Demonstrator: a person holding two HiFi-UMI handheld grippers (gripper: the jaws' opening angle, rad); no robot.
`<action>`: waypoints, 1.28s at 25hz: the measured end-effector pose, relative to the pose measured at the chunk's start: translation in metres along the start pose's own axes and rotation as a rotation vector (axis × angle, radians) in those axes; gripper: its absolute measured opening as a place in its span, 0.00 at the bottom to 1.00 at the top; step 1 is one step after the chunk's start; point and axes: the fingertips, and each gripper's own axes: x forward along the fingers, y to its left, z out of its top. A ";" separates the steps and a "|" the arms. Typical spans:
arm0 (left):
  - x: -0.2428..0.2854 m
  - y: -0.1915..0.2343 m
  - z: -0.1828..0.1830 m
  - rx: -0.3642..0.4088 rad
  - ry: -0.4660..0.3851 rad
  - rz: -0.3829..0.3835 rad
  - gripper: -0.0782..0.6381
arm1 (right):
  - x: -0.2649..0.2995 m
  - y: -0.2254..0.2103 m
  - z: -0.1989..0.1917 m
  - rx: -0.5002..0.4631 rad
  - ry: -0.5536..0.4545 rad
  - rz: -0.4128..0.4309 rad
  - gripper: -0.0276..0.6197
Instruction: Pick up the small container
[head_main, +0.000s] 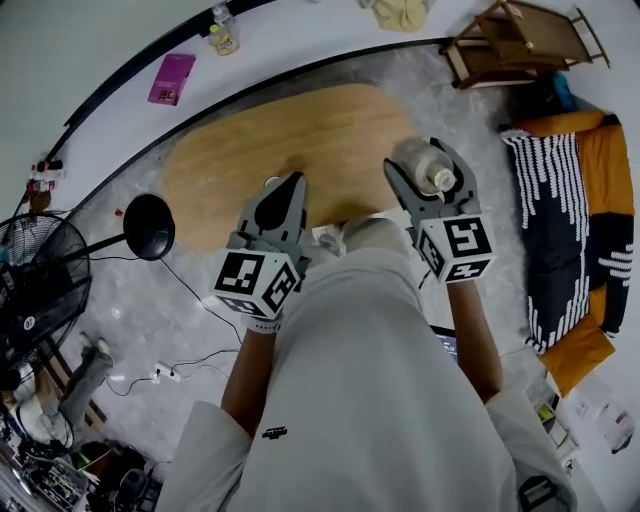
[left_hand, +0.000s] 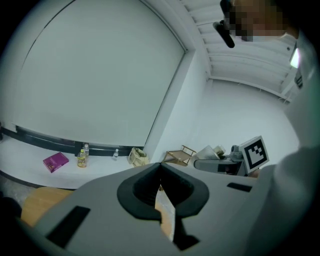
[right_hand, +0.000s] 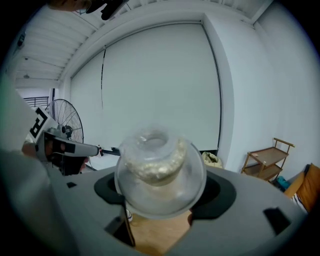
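The small container (head_main: 424, 163) is a clear round jar with whitish grains inside. My right gripper (head_main: 432, 168) is shut on it and holds it in the air over the near edge of the oval wooden table (head_main: 250, 150). In the right gripper view the container (right_hand: 160, 170) fills the space between the jaws, its mouth facing the camera. My left gripper (head_main: 293, 186) hangs to its left over the same table edge. Its jaws meet with nothing between them (left_hand: 160, 172). From the left gripper view the right gripper (left_hand: 220, 164) and the container (left_hand: 208, 152) show at the right.
A small round white object (head_main: 272, 182) lies on the table by the left gripper's tip. On the floor stand a fan (head_main: 30, 290) and a black round stand (head_main: 148, 226) at left, and a wooden rack (head_main: 520, 40) and an orange and striped cushion (head_main: 585, 230) at right. A magenta packet (head_main: 172, 78) and bottle (head_main: 222, 30) lie by the far wall.
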 end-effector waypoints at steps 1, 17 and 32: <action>-0.001 0.002 0.003 0.000 -0.006 0.005 0.13 | -0.005 0.000 0.005 0.000 -0.010 -0.003 0.57; -0.034 -0.009 0.044 0.094 -0.087 -0.018 0.13 | -0.067 0.007 0.032 0.022 -0.060 -0.065 0.57; -0.049 -0.028 0.039 0.106 -0.097 -0.051 0.13 | -0.093 0.018 0.023 0.023 -0.046 -0.048 0.57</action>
